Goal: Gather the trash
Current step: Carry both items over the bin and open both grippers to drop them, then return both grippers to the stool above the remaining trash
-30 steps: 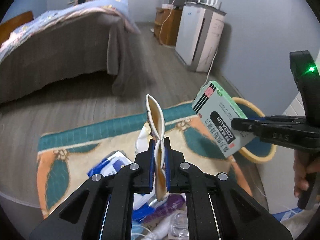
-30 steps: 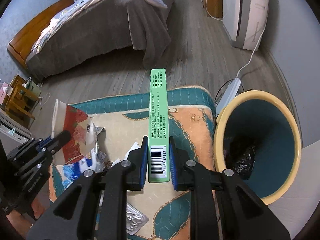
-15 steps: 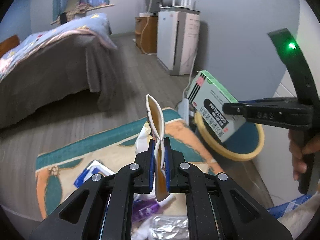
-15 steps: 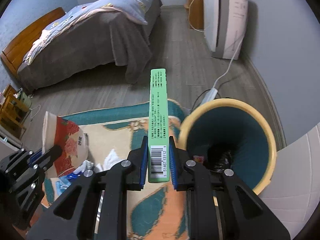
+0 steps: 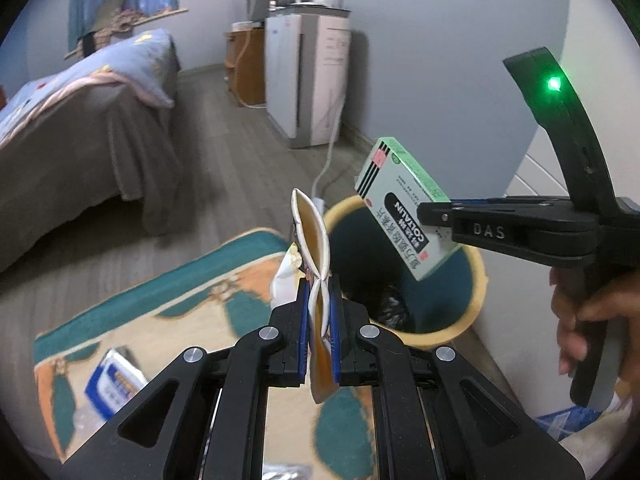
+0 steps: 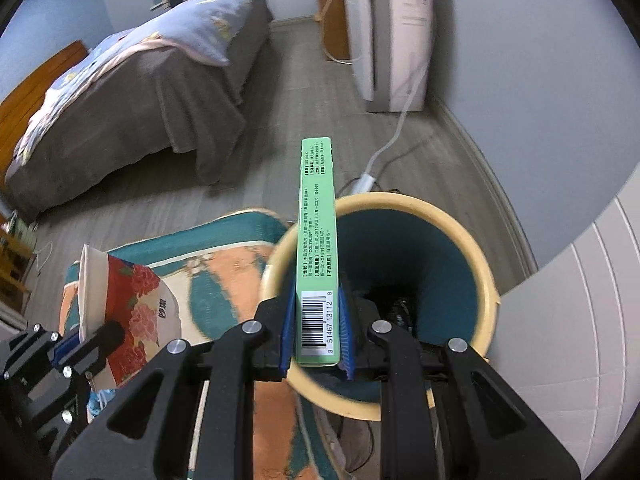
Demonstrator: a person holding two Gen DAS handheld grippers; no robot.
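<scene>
My left gripper [image 5: 320,300] is shut on a squashed paper cup [image 5: 312,232], white with red flowers, also seen in the right wrist view [image 6: 132,300], held above the rug just left of the bin. My right gripper [image 6: 316,328] is shut on a green medicine box [image 6: 318,240], held over the near rim of the bin [image 6: 486,280]. The bin is yellow-rimmed with a teal inside and dark trash at its bottom. In the left wrist view the box [image 5: 404,208] hangs over the bin [image 5: 476,276].
A patterned rug [image 5: 192,296] holds a blue and white packet [image 5: 112,384]. A bed [image 6: 140,92] stands at the left. A white appliance [image 6: 392,32] and its cable [image 6: 400,136] stand against the wall behind the bin. A white cabinet [image 6: 580,320] is at the right.
Both grippers have moved right toward the bin with their loads. The green box now hangs over the bin's opening and the cup is beside the rim.
</scene>
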